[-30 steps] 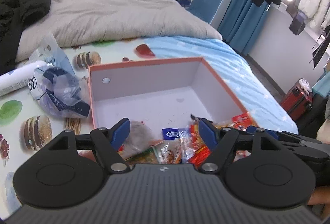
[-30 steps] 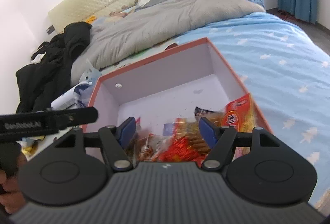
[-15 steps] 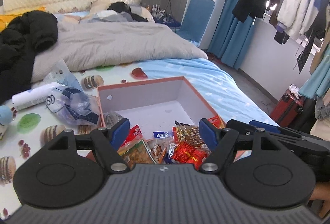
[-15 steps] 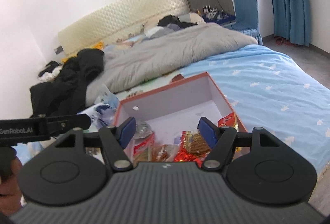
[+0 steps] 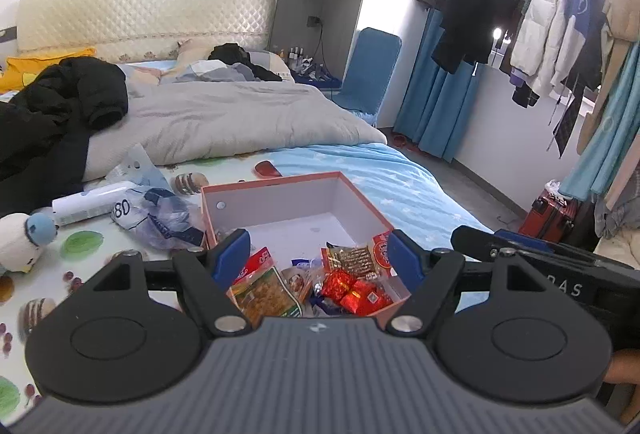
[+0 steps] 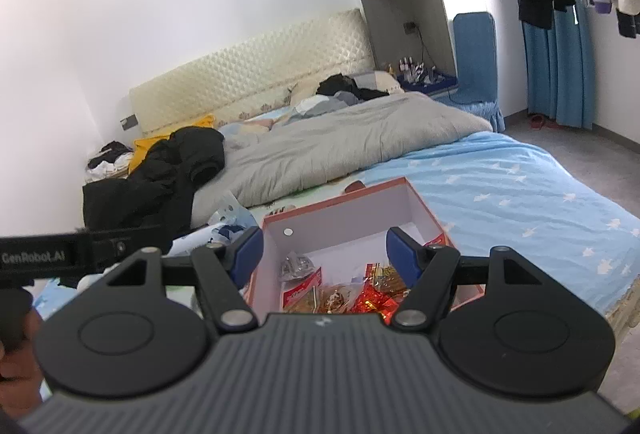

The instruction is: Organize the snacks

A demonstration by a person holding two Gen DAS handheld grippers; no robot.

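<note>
An orange box with a white inside (image 5: 280,200) sits on the bed; it also shows in the right wrist view (image 6: 352,230). Several snack packets lie at its near end: an orange-green packet (image 5: 266,294), red wrapped sweets (image 5: 354,290), a brown packet (image 5: 352,260). The same snacks (image 6: 372,298) show in the right wrist view. My left gripper (image 5: 318,254) is open and empty, held above and behind the box. My right gripper (image 6: 322,248) is open and empty, also raised behind the box.
A crumpled plastic bag (image 5: 160,218), a white bottle (image 5: 92,202) and a plush toy (image 5: 20,242) lie left of the box. A grey duvet (image 5: 224,122) and black coat (image 5: 60,102) lie further back. The bed's edge (image 6: 616,298) drops off right.
Both grippers have pulled back and up from the box, so more of the room and bed shows. The snacks stay in the box. Both stay open.
</note>
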